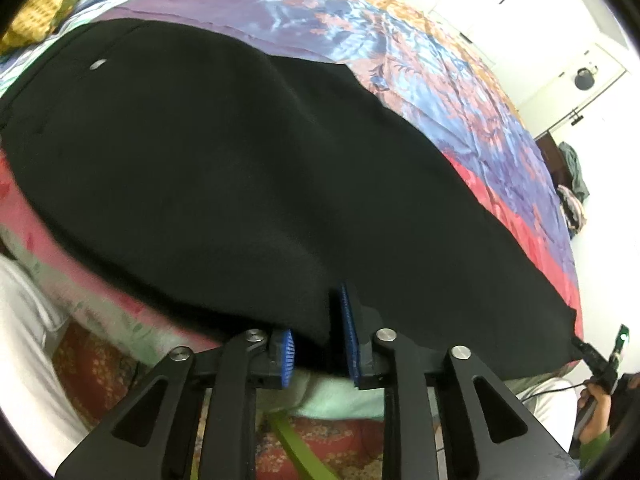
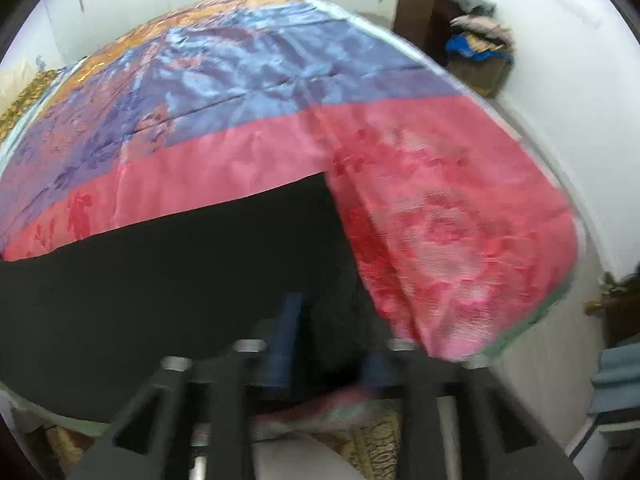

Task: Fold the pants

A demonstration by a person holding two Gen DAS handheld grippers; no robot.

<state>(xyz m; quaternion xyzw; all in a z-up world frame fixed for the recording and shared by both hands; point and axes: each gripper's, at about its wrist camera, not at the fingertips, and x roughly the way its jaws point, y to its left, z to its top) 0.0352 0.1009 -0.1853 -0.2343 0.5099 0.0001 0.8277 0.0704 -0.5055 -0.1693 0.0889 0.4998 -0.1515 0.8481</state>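
White walls and cupboard doors ring a bed (image 1: 460,92) covered in a patterned spread banded orange, blue-purple and red. Black pants (image 1: 224,184) lie flat across its near edge, straight ahead of both grippers, waistband end with a small silver button (image 1: 97,65) far to the left of the left gripper (image 1: 320,344). That gripper's blue pads (image 1: 349,332) stand a narrow way apart with a fold of the pants' near edge hanging between them; the right pad lies against the cloth, but whether the left one presses it I cannot tell. Far to its right the pant-leg hem reaches the other tool, with a hand (image 1: 596,412) showing beneath. In the right wrist view, blurred, the right gripper (image 2: 332,344) has its jaws spread wide over the hem end of the pants (image 2: 172,280), black cloth between the pads and not clamped. Just right of it the red corner of the spread (image 2: 452,232) drapes over the bed edge. Beyond, a dark cabinet (image 2: 420,16) holds heaped clothes.
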